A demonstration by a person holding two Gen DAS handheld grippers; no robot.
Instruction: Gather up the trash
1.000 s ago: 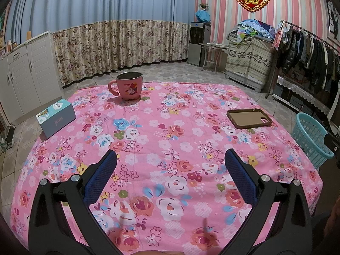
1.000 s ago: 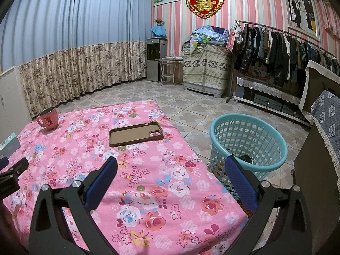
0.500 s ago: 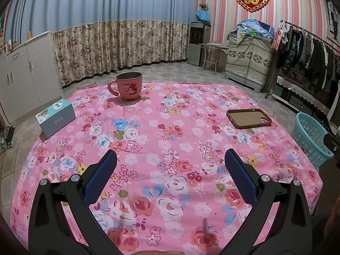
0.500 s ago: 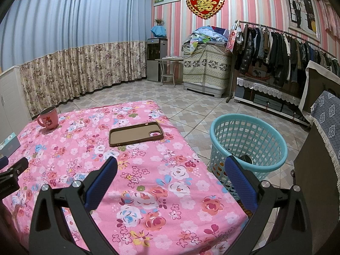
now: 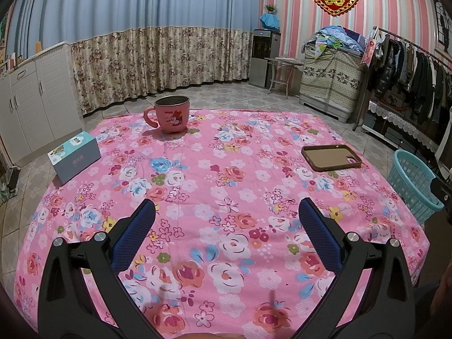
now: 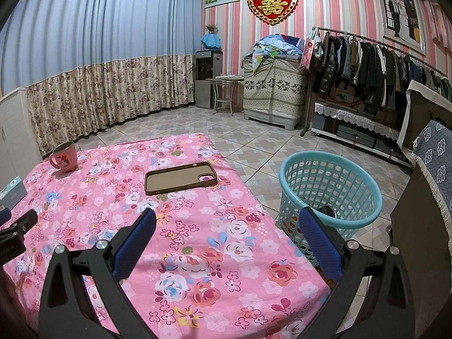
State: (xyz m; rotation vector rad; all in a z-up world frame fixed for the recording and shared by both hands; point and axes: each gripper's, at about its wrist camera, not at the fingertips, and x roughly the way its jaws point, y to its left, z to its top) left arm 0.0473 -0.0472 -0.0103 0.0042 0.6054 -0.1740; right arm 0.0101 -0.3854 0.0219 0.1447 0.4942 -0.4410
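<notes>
A turquoise plastic basket [image 6: 330, 192] stands on the floor right of the table, with a dark object in its bottom; it also shows in the left wrist view [image 5: 414, 186]. My left gripper [image 5: 226, 214] is open and empty above the pink floral tablecloth [image 5: 226, 169]. My right gripper [image 6: 226, 220] is open and empty over the table's right part [image 6: 197, 240], its right finger in front of the basket. On the table lie a brown phone case [image 5: 331, 157] [image 6: 180, 178], a pink mug [image 5: 171, 114] [image 6: 64, 158] and a light blue box [image 5: 74, 156].
White cabinets [image 5: 31, 99] stand at the left, curtains [image 5: 158, 56] behind. A covered pile [image 6: 275, 90] and a clothes rack [image 6: 367, 62] stand at the right. A dark piece of furniture with a blue cloth [image 6: 429, 197] is beside the basket.
</notes>
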